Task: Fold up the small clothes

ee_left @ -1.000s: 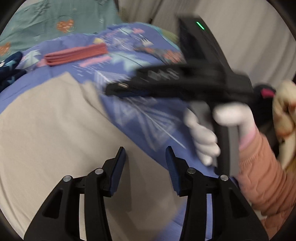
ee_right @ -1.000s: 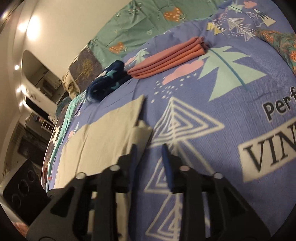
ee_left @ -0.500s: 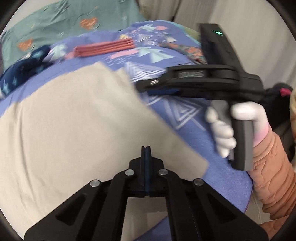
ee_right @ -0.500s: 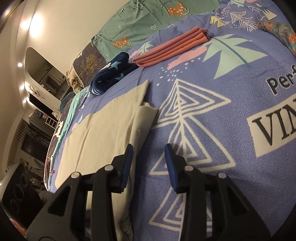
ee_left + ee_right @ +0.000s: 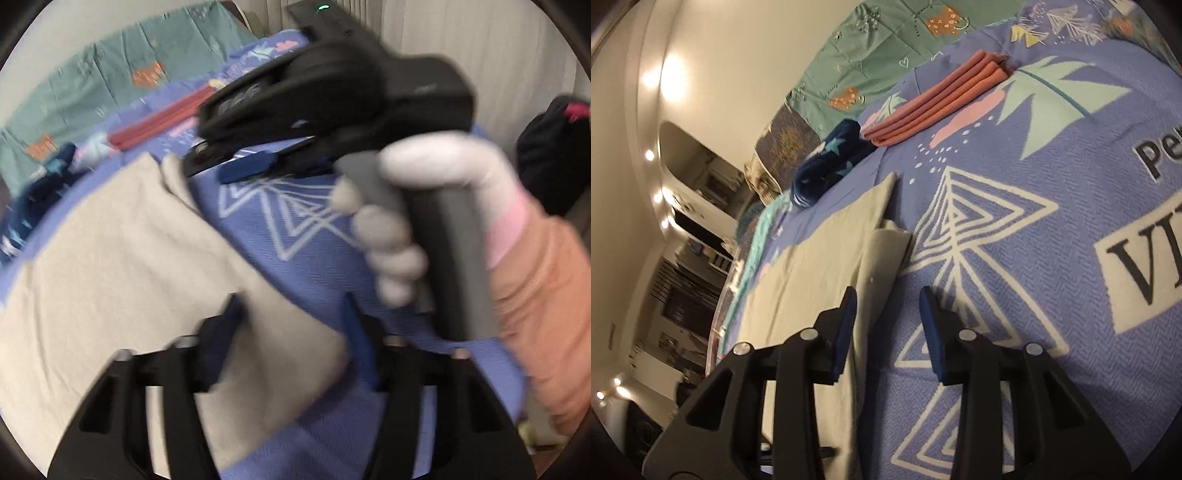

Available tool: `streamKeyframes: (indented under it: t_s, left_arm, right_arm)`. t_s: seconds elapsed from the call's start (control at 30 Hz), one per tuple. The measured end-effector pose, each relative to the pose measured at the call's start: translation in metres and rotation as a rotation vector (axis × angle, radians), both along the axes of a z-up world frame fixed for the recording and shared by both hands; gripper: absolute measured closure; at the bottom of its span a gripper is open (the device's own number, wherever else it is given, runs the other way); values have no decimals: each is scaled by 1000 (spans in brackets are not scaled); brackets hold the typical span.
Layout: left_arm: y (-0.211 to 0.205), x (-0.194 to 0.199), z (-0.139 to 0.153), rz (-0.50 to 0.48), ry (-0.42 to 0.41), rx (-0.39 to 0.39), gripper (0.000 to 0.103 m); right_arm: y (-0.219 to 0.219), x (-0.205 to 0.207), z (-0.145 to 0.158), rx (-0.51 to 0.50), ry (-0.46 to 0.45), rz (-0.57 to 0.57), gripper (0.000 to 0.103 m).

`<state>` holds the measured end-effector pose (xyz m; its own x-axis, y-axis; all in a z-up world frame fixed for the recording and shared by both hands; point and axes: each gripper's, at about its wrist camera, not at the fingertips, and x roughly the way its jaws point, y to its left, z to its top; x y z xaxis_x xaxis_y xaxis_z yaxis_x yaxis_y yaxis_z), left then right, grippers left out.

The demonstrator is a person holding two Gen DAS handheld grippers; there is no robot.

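— How many garments are lying on the bed right now?

— I am counting three. One beige cloth [image 5: 812, 273] is lying flat on the blue printed blanket [image 5: 1015, 206], close under both my tools. One salmon folded stack [image 5: 934, 99] is sitting further up the blanket, and one navy star-patterned bundle [image 5: 827, 162] is resting just beside that stack.

— And your two tools?

— I am holding my left gripper [image 5: 291, 321] with its jaws apart; they have just been opening, and a corner of the beige cloth is lying between them, though the blur is keeping me from seeing whether a pad is touching it. My right gripper [image 5: 886, 310] is standing open over the cloth's folded edge, nothing pinched. My gloved right hand [image 5: 417, 221] is wrapping its handle.

— Any writing you are reading?

— The blanket is showing "Pe" and a boxed "VI", both cut off at the frame's edge. Lettering on the tool's body is too smeared to read.

— What else is around?

— A teal quilt [image 5: 886, 48] is lying beyond the blanket. In the left wrist view the right tool is blocking much of the blanket behind it.
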<state>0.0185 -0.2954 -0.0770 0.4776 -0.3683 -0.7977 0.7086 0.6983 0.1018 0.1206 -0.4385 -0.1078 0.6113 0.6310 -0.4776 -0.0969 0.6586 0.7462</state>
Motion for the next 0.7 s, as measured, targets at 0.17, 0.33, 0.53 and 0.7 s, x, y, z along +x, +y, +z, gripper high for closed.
streamKeyframes:
  t_s: [0.17,0.33,0.53,0.7]
  left_arm:
    - [53,23,20,89,115,-144,101]
    - [80,33,15,152,223,-215,101]
    - [67,8,8,63,231,-207,101]
    - [55,-3,8,-28,251,-207,101]
  right_arm:
    - [-4,1,1,10,3,-2,67]
    - [24,9,13,-128,-3,53,54]
    - [32,27,14,-188,50,0,99]
    - [34,7,47,-195,-65,-42,102]
